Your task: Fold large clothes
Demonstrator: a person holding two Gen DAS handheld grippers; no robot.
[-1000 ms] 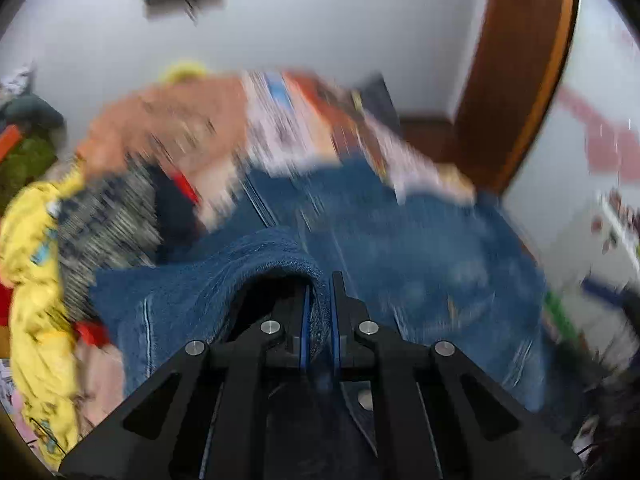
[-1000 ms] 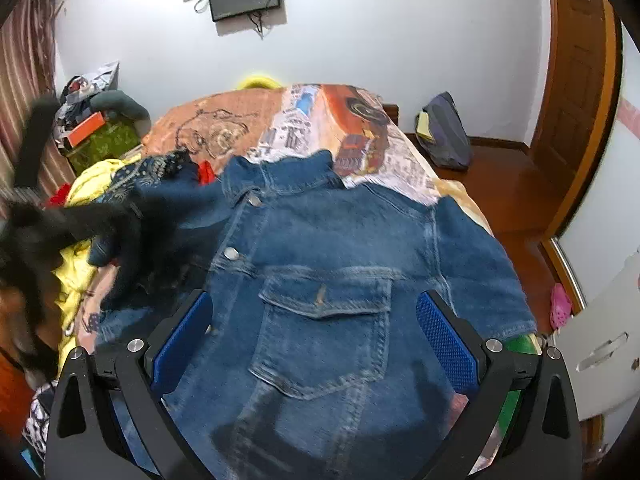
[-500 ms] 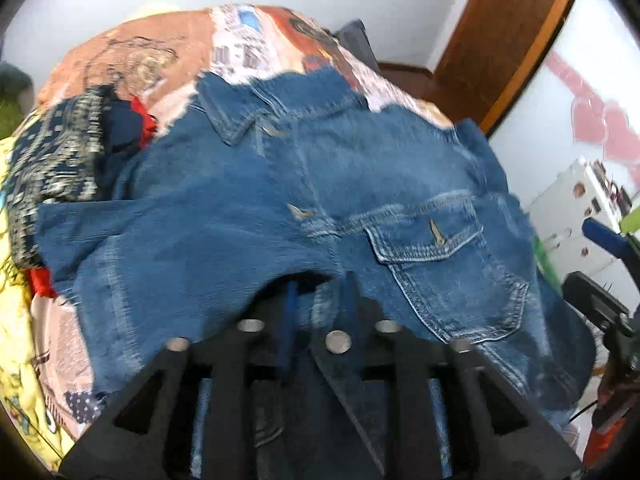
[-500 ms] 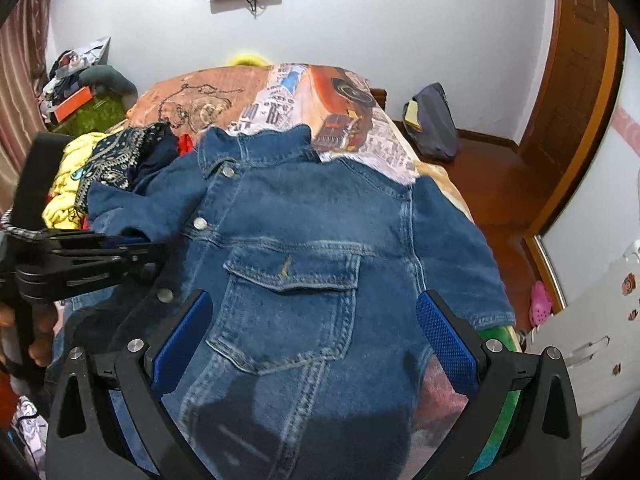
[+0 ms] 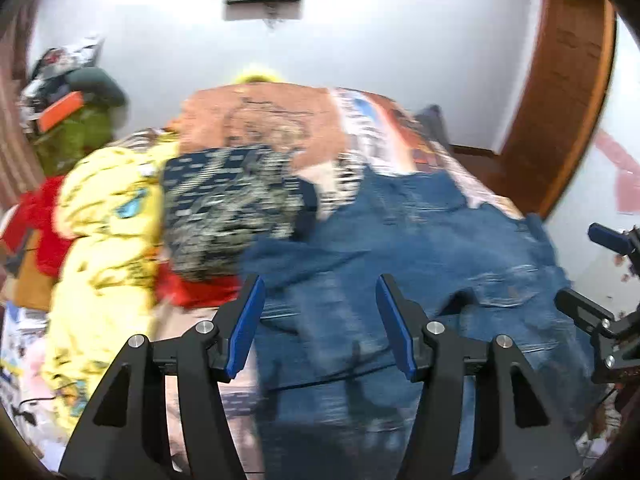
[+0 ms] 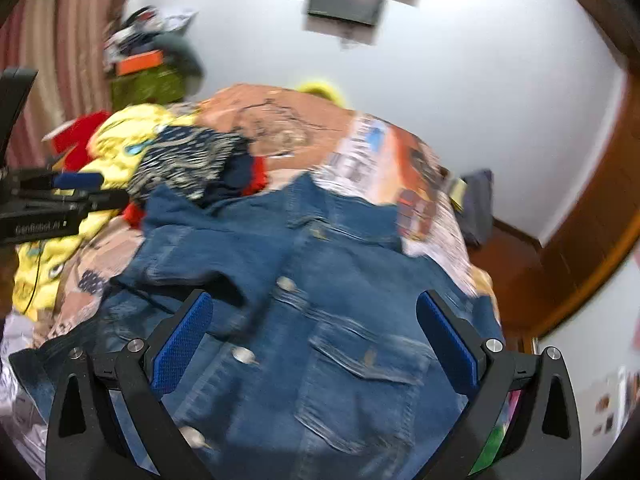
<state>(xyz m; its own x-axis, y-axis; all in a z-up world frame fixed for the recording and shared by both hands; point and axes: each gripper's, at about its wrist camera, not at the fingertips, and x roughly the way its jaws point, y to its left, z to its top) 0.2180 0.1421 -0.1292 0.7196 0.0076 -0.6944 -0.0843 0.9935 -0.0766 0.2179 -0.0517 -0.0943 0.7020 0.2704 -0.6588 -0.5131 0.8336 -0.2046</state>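
Note:
A blue denim jacket (image 6: 332,292) lies spread front-up on the bed, with its collar toward the far wall and its left sleeve folded in over the chest. In the left wrist view the denim jacket (image 5: 420,264) fills the right half. My left gripper (image 5: 320,320) hovers above the jacket's near left part; its jaws are opening and nothing is between the blue pads. My right gripper (image 6: 316,336) stands wide open over the chest pocket, holding nothing. Each gripper shows at the edge of the other's view.
Loose clothes are piled on the bed's left: a yellow garment (image 5: 108,232), a dark patterned one (image 5: 228,216) and red cloth (image 5: 44,224). The printed orange bedspread (image 6: 288,124) runs to the white wall. A wooden door (image 5: 560,92) stands at the right.
My left gripper let go of the jacket sleeve it was shut on, opened and drew back to the left. The sleeve now lies folded across the chest. Both views have shifted and rolled.

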